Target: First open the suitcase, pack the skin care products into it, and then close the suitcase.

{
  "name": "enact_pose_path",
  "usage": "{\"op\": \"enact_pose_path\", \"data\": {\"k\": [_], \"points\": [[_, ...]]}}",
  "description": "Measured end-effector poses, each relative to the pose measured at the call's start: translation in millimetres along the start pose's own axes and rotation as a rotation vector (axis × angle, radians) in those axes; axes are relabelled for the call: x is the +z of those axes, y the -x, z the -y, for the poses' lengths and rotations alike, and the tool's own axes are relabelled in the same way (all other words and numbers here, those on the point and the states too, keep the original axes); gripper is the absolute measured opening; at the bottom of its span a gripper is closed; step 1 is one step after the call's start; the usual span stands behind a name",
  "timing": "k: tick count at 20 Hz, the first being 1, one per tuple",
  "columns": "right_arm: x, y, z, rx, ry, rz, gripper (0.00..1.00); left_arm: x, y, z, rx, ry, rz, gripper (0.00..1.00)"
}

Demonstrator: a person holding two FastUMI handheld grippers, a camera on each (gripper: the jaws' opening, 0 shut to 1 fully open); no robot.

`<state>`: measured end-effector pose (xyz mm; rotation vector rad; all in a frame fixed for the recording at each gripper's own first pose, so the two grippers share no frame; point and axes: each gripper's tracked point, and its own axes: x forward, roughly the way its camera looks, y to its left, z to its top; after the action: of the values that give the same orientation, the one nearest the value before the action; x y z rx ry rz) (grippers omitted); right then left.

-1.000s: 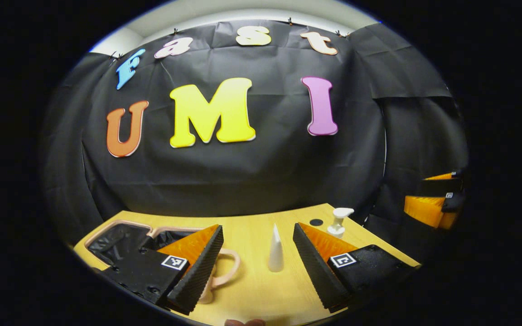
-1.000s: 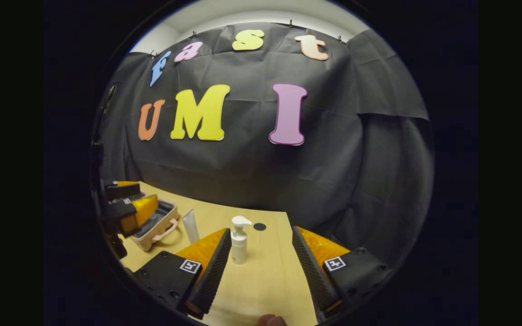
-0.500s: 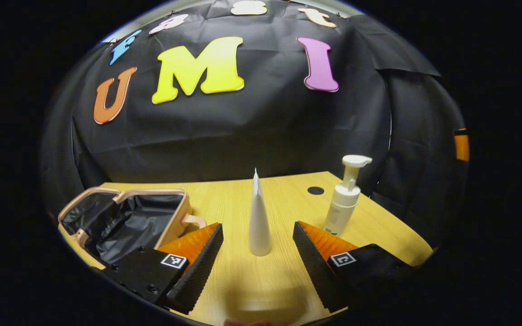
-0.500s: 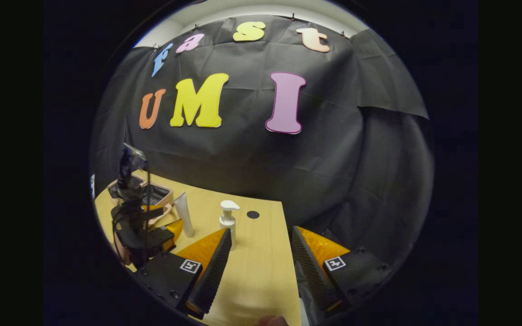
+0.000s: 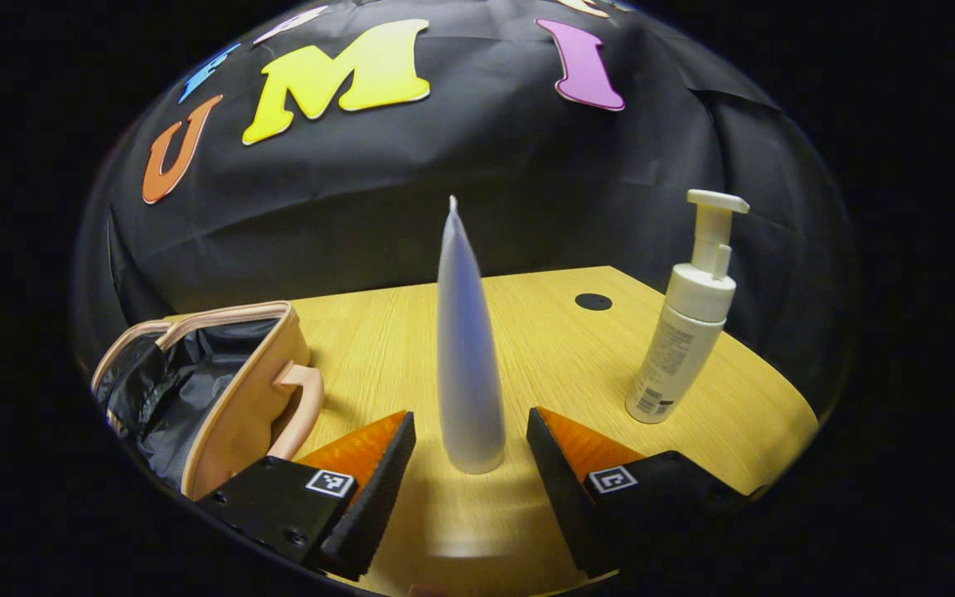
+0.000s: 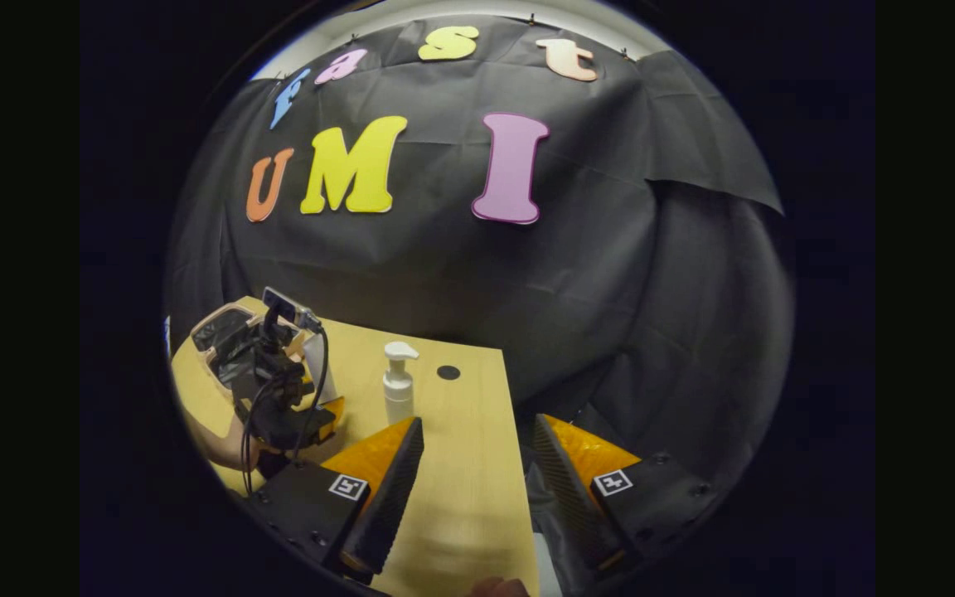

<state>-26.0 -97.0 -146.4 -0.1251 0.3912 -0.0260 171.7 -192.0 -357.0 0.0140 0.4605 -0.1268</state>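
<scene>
The left gripper [image 5: 467, 452] has come down and forward over the last second; its wide-open fingers now flank the base of the upright, tapered white plastic tube [image 5: 466, 348] without touching it. The pink suitcase with black lining [image 5: 220, 390] lies open just left on the wooden tabletop [image 5: 560, 348]. The white pump bottle [image 5: 685, 319] stands apart to the right. The right gripper [image 6: 473, 481] hangs wide and empty. Judgement: opening is done; the first pick is imminent.

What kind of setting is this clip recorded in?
Most likely a staged recording booth, not a home: black cloth wall behind a bare wooden table, with an open suitcase, a tube and a pump bottle set out as props.
</scene>
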Motion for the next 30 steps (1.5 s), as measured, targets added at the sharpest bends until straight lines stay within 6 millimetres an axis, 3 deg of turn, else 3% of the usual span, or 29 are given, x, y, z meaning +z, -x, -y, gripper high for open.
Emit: {"op": "enact_pose_path", "data": {"k": [3, 5, 10, 13, 19, 22, 27, 30], "points": [[1.6, -3.3, -2.0, -0.001, -0.006, -0.002, 0.80, -6.3, -8.3, 0.3, -0.015, 0.024, -0.054, 0.77], [2.2, -5.7, -3.5, -0.002, -0.009, -0.001, 0.80, -5.3, -11.5, 4.4, -0.032, 0.023, -0.070, 0.54], [-24.4, -31.0, -23.3, 0.065, -0.004, -0.039, 0.78, -7.2, 2.6, 3.1, -0.053, 0.061, -0.095, 0.49], [-42.5, -56.4, -48.2, 0.130, -0.007, -0.060, 0.78, 5.2, 29.3, -7.6, -0.053, 0.083, -0.086, 0.48], [-77.2, -133.2, -112.7, 0.218, -0.076, -0.132, 0.80, 50.3, 124.4, -35.6, -0.041, 0.068, -0.037, 0.48], [-88.0, -160.3, -123.9, 0.210, -0.103, -0.167, 0.81, 62.9, 159.0, -50.2, -0.014, 0.074, -0.018, 0.48], [-97.3, -193.7, -127.9, 0.187, -0.115, -0.192, 0.81, 66.3, 180.1, -83.2, 0.053, 0.116, -0.024, 0.48], [-93.5, -202.4, -136.1, 0.198, -0.097, -0.180, 0.78, 63.3, 187.4, -105.0, 0.092, 0.133, -0.040, 0.48]]}}
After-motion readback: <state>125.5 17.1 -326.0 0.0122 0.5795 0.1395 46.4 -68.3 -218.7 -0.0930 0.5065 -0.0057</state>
